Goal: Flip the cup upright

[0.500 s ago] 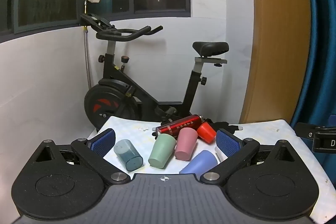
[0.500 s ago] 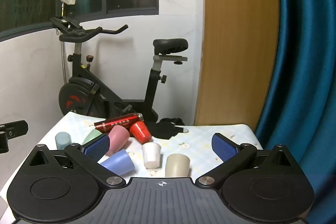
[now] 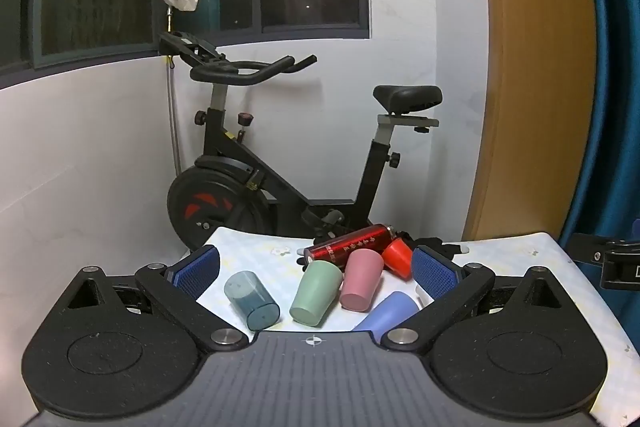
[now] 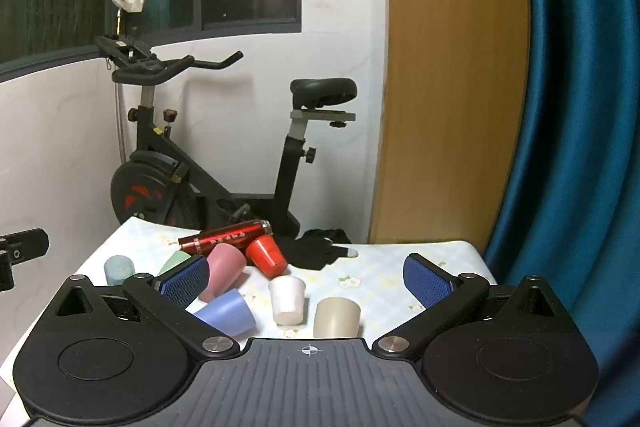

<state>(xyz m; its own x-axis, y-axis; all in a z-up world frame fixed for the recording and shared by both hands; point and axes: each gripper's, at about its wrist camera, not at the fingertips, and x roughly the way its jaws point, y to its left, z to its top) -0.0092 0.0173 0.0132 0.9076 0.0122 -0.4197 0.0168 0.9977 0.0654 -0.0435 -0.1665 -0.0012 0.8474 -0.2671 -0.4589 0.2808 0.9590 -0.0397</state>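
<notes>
Several cups rest on a flower-patterned table [image 3: 248, 247]. In the left wrist view a teal cup [image 3: 251, 300], a green cup [image 3: 316, 293], a pink cup [image 3: 360, 285], a red cup [image 3: 398, 259] and a blue cup [image 3: 386, 311] lie tipped or inverted. In the right wrist view a white cup [image 4: 287, 299] and a beige cup [image 4: 336, 317] stand upside down. My left gripper [image 3: 316, 273] is open above the near cups, holding nothing. My right gripper [image 4: 306, 277] is open above the white and beige cups, holding nothing.
A red cylindrical bottle [image 3: 348, 249] lies behind the cups. A black cloth [image 4: 320, 253] lies at the table's far edge. An exercise bike [image 3: 280, 163] stands behind the table. A wooden panel [image 4: 452, 87] and a blue curtain [image 4: 580, 127] are to the right.
</notes>
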